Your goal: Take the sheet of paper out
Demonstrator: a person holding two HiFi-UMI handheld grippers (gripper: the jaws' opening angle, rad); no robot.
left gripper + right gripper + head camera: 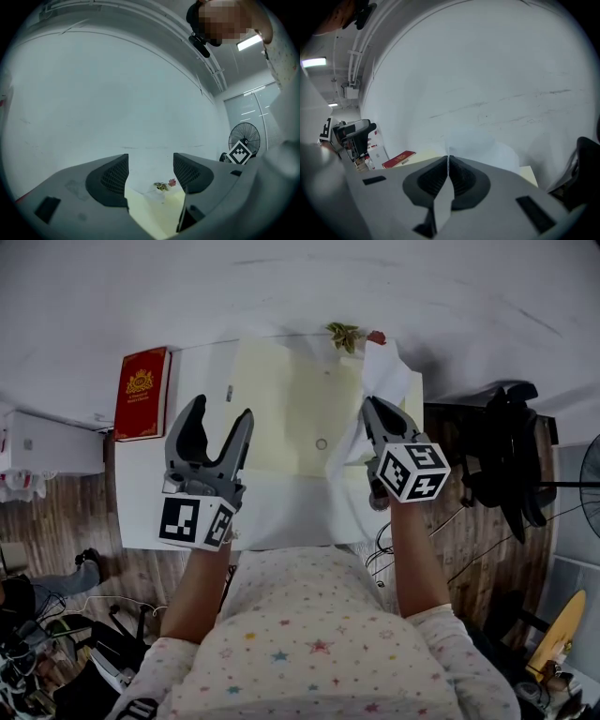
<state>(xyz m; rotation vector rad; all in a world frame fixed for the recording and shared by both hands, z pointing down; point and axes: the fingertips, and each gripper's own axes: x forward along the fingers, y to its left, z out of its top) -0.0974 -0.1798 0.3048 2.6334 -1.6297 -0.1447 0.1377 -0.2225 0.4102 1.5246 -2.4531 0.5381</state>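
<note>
A white sheet of paper point(386, 381) rises crumpled above the right side of a pale yellow folder point(291, 409) lying open on the white table point(141, 493). My right gripper point(372, 418) is shut on the sheet of paper point(487, 150); the paper's edge shows pinched between its jaws and spreads out beyond them. My left gripper point(217, 423) hovers open over the folder's left part, holding nothing. In the left gripper view the folder point(159, 211) shows between the left gripper's point(151, 176) spread jaws.
A red book point(142, 393) lies at the table's left edge, red book point(398, 159) also in the right gripper view. A small plant point(343, 334) and a pink flower stand at the far edge. A black chair point(502, 456) and a fan point(589, 474) stand right of the table.
</note>
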